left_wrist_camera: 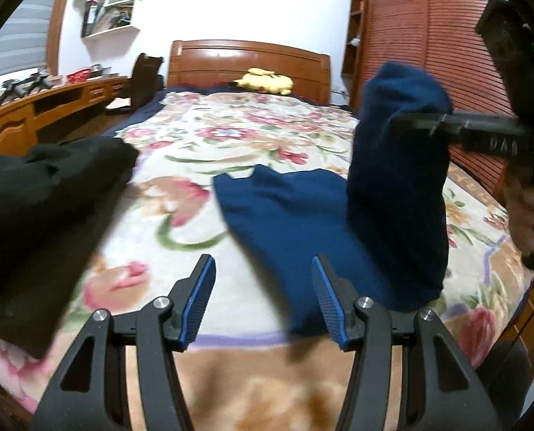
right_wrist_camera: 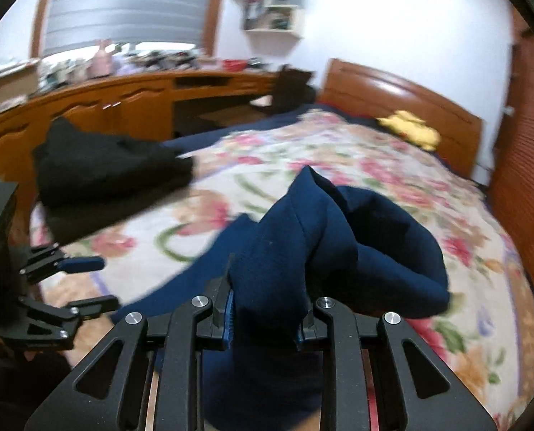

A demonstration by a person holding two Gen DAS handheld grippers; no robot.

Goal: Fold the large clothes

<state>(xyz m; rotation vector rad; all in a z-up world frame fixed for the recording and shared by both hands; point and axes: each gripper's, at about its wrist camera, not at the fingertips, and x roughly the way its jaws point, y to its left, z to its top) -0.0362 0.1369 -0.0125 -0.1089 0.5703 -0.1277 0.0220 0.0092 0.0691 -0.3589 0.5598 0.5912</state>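
Navy garment [right_wrist_camera: 342, 237] clamped in right gripper [right_wrist_camera: 265, 319]; left gripper [left_wrist_camera: 263, 298] empty

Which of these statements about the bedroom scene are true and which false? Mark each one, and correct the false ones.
1. The right tongs grip the blue garment. True.
2. The left tongs are shut on the black garment. False: they are open and hold nothing.
3. A yellow plush toy lies near the headboard. True.
4. The bed has a plain white cover. False: the cover is floral.
5. The blue garment lies wholly flat. False: part of it is lifted by the right tongs.
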